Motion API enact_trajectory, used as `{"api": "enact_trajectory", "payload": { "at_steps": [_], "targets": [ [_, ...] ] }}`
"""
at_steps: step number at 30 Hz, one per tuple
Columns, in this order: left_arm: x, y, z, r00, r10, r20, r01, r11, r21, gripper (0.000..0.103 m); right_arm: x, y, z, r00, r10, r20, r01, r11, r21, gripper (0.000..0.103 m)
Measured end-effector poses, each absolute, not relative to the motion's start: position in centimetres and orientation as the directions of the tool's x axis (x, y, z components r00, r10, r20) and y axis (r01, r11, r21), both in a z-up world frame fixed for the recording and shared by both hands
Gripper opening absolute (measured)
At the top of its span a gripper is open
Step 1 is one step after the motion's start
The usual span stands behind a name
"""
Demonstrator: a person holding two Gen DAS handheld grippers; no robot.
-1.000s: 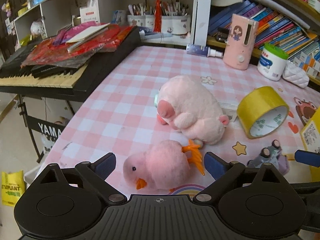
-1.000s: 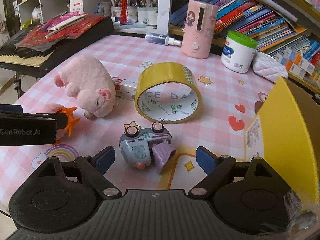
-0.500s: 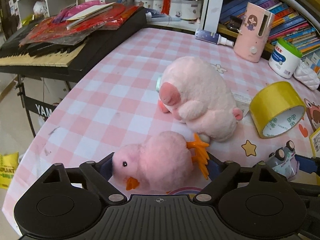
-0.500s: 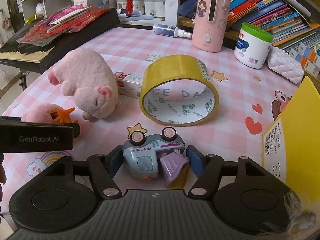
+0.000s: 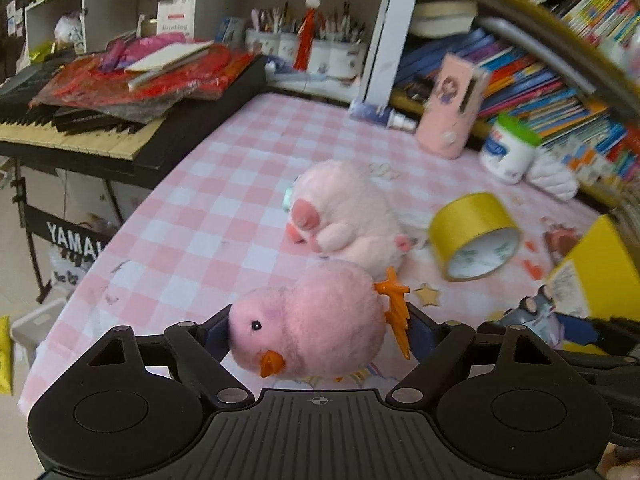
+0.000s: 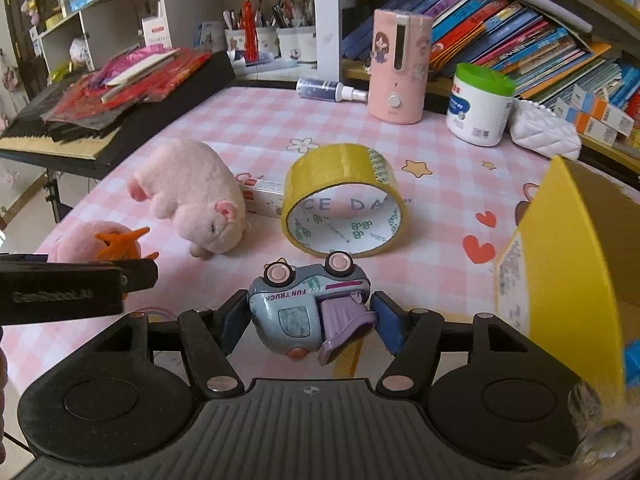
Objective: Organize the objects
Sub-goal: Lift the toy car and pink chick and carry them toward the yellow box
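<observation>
the left gripper [image 5: 318,332] is closing, pads pressing a fuzzy pink chick [image 5: 312,330] above the checked tablecloth [image 5: 224,216]; only the right view shows the right gripper [image 6: 308,322] clamping a glossy toy truck [image 6: 306,312] beside the yellow box [image 6: 560,260]

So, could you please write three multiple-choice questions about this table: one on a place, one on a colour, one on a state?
1. Where does the tape roll lie?
A. on the keyboard
B. on the checked tablecloth, beyond the toy truck
C. inside the yellow box

2. What colour is the lid of the white jar?
A. green
B. red
C. black

3. How is the toy truck positioned?
A. upright on its wheels
B. overturned, wheels up, between the right gripper's fingers
C. standing on the shelf

Answers: 1 B, it rests on the cloth behind the truck. 2 A, the lid is bright green. 3 B, its pink wheels point upward.
</observation>
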State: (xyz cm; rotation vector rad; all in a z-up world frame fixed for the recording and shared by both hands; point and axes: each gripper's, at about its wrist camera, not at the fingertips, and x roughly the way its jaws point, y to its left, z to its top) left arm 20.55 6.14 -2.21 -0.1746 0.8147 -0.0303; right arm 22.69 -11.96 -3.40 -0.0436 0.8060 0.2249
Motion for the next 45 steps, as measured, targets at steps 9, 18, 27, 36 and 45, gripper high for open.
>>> {"api": "enact_trajectory", "payload": {
  "at_steps": [9,18,27,36,45],
  "targets": [
    [14.6,6.8,-0.5,0.697,-0.175,-0.695,0.022,0.974,-0.224,0.085,16.6,-13.0,-1.3,0.683,0.172,-0.710,-0.170,0.983,0.075,0.063],
    [9.5,7.2,0.2,0.700,-0.229,-0.676,0.088,0.968,-0.237,0.085,10.6,-12.8,-0.5,0.693,0.143,-0.706,-0.117,0.989,0.085,0.063],
    [4.7,7.3,0.8,0.698,-0.278,-0.660,0.153,0.958,-0.241,0.085,4.3,-12.7,0.1,0.719,0.107,-0.687,-0.052,0.994,0.100,0.062],
    [1.8,5.0,1.0,0.651,-0.382,-0.656,0.289,0.924,-0.252,0.085,-2.3,-14.2,0.1,0.738,0.015,-0.675,0.070,0.993,0.099,0.062],
    [1.0,1.0,1.1,0.589,-0.482,-0.649,0.433,0.866,-0.250,0.085,-6.3,-17.2,0.3,0.729,-0.097,-0.677,0.227,0.968,0.105,0.062]
  ]
}}
